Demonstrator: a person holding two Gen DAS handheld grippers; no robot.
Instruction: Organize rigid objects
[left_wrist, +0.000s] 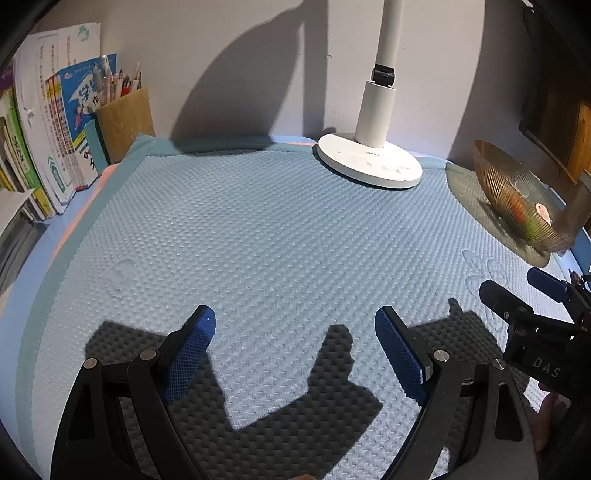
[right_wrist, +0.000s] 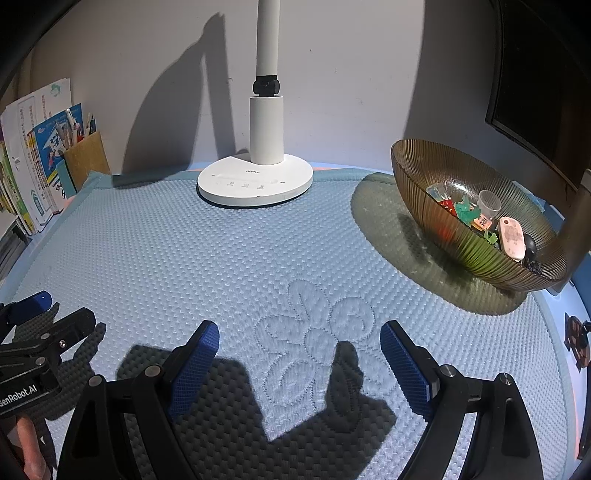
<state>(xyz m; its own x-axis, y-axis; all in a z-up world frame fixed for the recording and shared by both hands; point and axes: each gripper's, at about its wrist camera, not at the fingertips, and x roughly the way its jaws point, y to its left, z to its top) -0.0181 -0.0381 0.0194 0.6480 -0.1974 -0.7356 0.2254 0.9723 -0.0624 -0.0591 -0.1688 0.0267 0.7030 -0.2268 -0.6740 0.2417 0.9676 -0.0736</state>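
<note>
A ribbed amber glass bowl (right_wrist: 436, 173) stands at the right of the blue quilted mat (right_wrist: 229, 258); it also shows in the left wrist view (left_wrist: 495, 173). It holds several small items: a pink oval piece (right_wrist: 511, 238), a clear cup (right_wrist: 489, 203), green and red bits. My left gripper (left_wrist: 295, 328) is open and empty above the mat. My right gripper (right_wrist: 300, 341) is open and empty over a stitched flower, left of the bowl. Each gripper shows at the edge of the other's view.
A white desk lamp's base (right_wrist: 255, 181) stands at the back middle, also in the left wrist view (left_wrist: 369, 162). A brown pen holder (left_wrist: 125, 122) and upright books (left_wrist: 44, 133) stand at the back left. A wall runs behind.
</note>
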